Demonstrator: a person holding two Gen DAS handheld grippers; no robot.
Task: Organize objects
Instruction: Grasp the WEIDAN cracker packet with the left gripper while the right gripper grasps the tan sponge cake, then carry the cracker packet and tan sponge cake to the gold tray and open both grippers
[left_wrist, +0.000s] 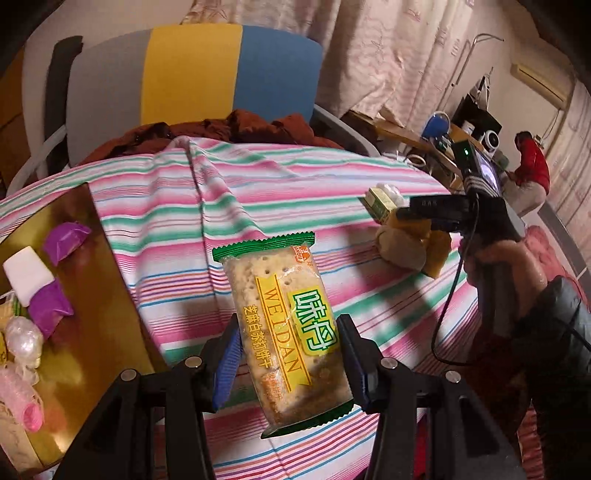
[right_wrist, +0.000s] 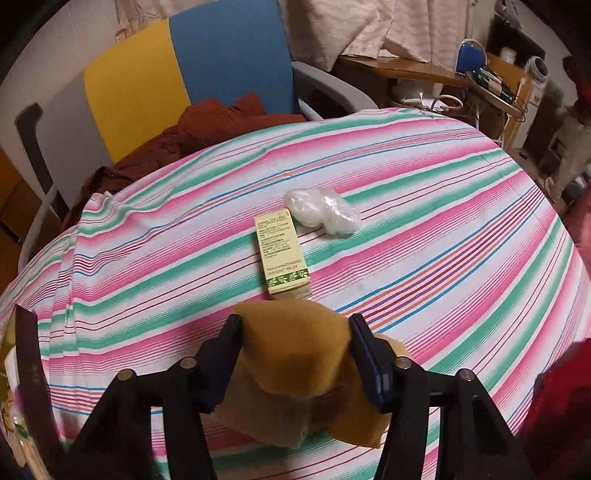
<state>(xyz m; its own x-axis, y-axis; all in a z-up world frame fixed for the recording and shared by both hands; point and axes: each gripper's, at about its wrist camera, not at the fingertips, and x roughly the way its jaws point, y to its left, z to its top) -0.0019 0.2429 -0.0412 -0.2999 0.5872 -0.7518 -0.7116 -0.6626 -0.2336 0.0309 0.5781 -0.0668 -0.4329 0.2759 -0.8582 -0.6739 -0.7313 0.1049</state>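
My left gripper (left_wrist: 288, 354) clamps a cracker packet (left_wrist: 286, 332) above the striped table (left_wrist: 258, 192); my right gripper (right_wrist: 295, 350) squeezes a mustard cloth (right_wrist: 299, 350) near its front edge.

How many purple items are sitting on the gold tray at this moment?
2. One purple piece lies near the gold tray's far edge; the other is nearer the camera, joined to a white cap. The frame's left edge may hide more.

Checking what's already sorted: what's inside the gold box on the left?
Inside the gold box: two purple wrappers, a white cup, a pearly ball and pink hair rollers. The frame edge cuts off its near corner, so anything there is unseen.
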